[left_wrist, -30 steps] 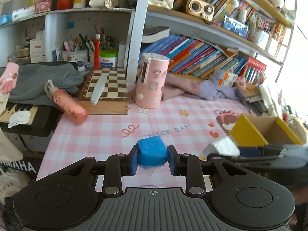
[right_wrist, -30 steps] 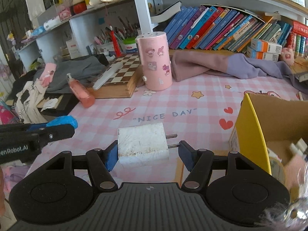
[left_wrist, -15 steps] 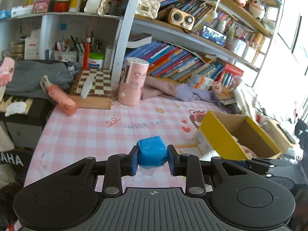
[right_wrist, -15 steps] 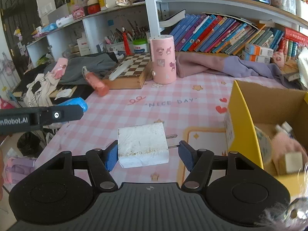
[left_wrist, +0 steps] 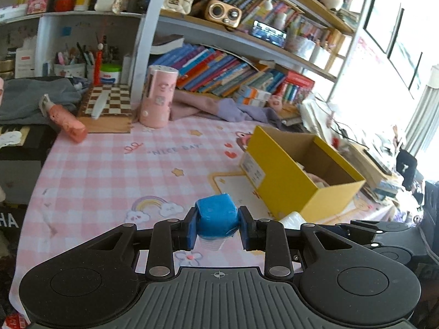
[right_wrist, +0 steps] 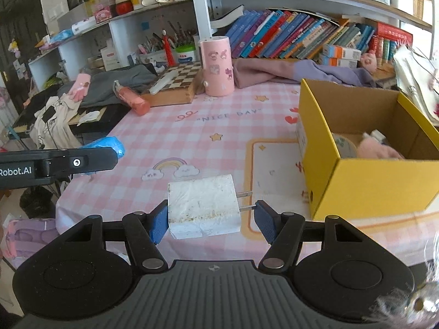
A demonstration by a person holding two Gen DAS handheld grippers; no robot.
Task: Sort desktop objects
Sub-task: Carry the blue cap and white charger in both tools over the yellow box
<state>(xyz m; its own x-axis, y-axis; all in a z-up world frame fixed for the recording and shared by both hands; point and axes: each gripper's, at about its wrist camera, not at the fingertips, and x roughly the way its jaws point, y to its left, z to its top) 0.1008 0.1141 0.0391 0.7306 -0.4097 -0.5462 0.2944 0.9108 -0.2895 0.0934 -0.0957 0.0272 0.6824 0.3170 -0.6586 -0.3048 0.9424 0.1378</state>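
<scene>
My left gripper (left_wrist: 216, 229) is shut on a small bottle with a blue cap (left_wrist: 216, 216), held above the pink checked tablecloth (left_wrist: 115, 170). My right gripper (right_wrist: 211, 216) is shut on a white plug charger (right_wrist: 204, 205); its prongs rest against the right pad. The yellow cardboard box (left_wrist: 299, 175) stands open to the right, and in the right wrist view the box (right_wrist: 365, 181) holds a tape roll and a pink fluffy item. The left gripper's finger and the blue cap (right_wrist: 105, 145) show at the left of the right wrist view.
At the back stand a pink cylinder holder (right_wrist: 216, 65), a chessboard (right_wrist: 175, 79) with a white stick on it, a lying orange-pink bottle (right_wrist: 131, 100), and purple cloth (right_wrist: 296, 72). Bookshelves rise behind. The table's left edge drops to clothes and a keyboard.
Both grippers have drawn back from the shelves toward the table's near edge, each keeping its object. The yellow box now shows more fully, its inside visible.
</scene>
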